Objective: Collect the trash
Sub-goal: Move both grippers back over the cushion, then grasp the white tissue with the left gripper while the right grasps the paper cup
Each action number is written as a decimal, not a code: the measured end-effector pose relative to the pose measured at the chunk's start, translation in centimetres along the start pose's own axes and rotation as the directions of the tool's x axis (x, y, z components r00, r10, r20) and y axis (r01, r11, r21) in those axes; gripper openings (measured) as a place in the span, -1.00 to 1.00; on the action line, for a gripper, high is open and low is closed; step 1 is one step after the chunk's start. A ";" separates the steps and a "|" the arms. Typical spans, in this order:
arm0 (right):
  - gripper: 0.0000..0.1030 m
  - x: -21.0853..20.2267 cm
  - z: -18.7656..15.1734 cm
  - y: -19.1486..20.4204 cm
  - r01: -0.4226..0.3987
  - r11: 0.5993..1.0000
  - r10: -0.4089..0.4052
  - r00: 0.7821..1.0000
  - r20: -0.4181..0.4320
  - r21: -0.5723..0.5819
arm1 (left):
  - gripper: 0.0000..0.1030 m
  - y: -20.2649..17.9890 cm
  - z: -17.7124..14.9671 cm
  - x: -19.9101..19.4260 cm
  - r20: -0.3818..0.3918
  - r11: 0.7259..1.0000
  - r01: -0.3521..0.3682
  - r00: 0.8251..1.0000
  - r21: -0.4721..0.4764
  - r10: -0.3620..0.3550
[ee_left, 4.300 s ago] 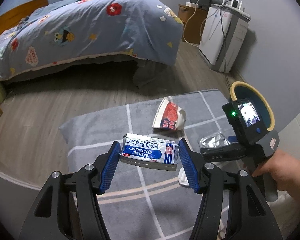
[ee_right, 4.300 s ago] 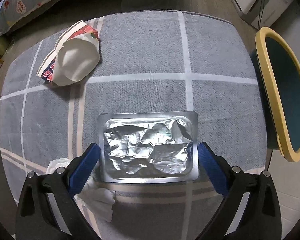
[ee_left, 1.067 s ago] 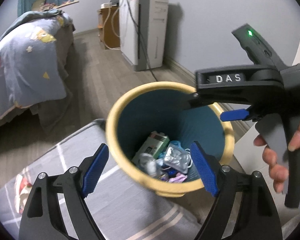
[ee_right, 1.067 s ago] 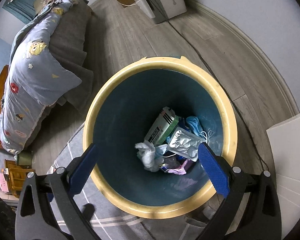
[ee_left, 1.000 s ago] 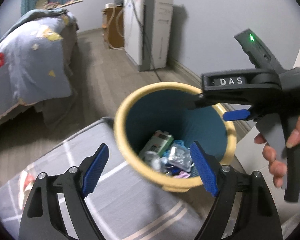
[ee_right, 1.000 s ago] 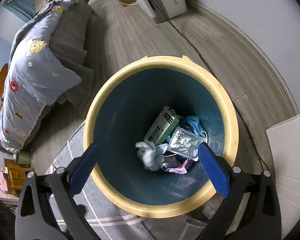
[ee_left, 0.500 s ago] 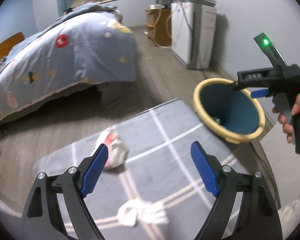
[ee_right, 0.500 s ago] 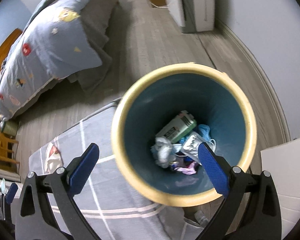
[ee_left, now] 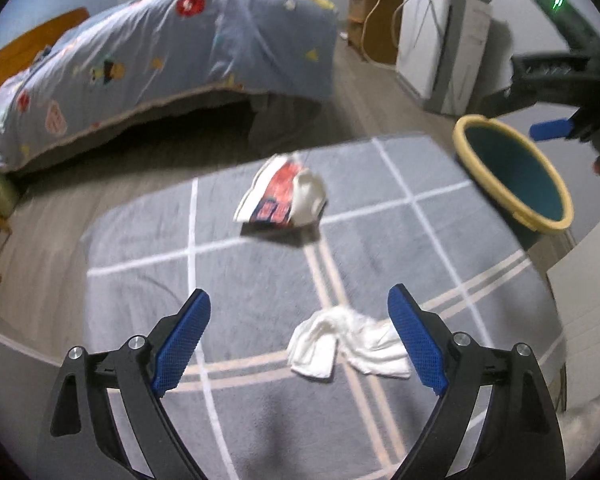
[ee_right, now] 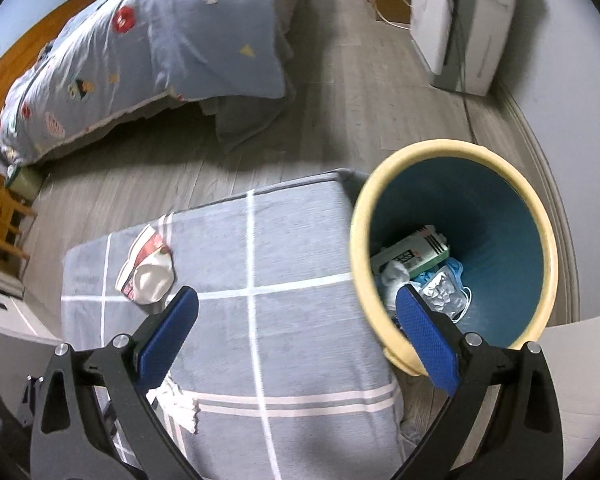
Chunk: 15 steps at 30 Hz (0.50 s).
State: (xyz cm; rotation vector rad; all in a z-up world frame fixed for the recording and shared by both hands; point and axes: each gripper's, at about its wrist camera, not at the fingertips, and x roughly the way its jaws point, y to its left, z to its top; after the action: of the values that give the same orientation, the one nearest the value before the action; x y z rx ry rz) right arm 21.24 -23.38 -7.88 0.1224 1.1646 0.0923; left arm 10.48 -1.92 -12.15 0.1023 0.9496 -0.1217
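Left wrist view looks down over a grey checked cloth point(ee_left: 260, 280) on a low table, with the left gripper point(ee_left: 298, 340) spread wide and its jaws opening further; nothing is pressed between the blue pads point(ee_left: 182, 338). A crumpled white tissue point(ee_left: 350, 346) lies on the cloth below and between the fingertips, nearer the right-hand pad, and whether that pad touches it cannot be told. Farther off on the cloth sits a squashed red-and-white paper cup point(ee_left: 286, 198), well apart from the tissue. A yellow-rimmed blue bin point(ee_left: 512, 176) stands just off the cloth's far right corner, and part of the right gripper point(ee_left: 556, 80), blurred, shows above it.

Right wrist view shows the right gripper point(ee_right: 296, 332) also wide and empty, one pad over the cloth, the other in front of the bin's rim. Inside the bin lie a green-and-white box point(ee_right: 412, 250), a foil packet point(ee_right: 442, 290) and other scraps. A bed point(ee_right: 140, 40) stands beyond.
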 end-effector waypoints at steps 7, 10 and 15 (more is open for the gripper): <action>0.89 2.1 -0.8 2.8 0.028 0.996 -0.030 0.999 -0.030 -0.079 | 0.74 -0.8 -1.5 3.3 -0.060 1.000 0.026 0.998 0.009 -0.026; 0.89 3.4 -0.7 3.6 0.036 0.994 -0.042 0.998 -0.050 -0.101 | 0.55 -1.6 -2.2 4.7 -0.097 0.998 0.062 0.993 0.013 -0.060; 0.89 5.2 -0.1 4.5 0.024 0.997 -0.029 0.997 -0.071 -0.071 | -0.27 -2.4 -2.8 6.0 -0.133 0.994 0.090 0.988 0.056 -0.082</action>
State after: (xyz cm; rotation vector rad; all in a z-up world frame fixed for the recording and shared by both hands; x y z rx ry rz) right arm 23.15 -18.21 -12.00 0.0421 1.2329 0.1142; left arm 11.35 -4.27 -18.73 0.1279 1.0815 -0.2262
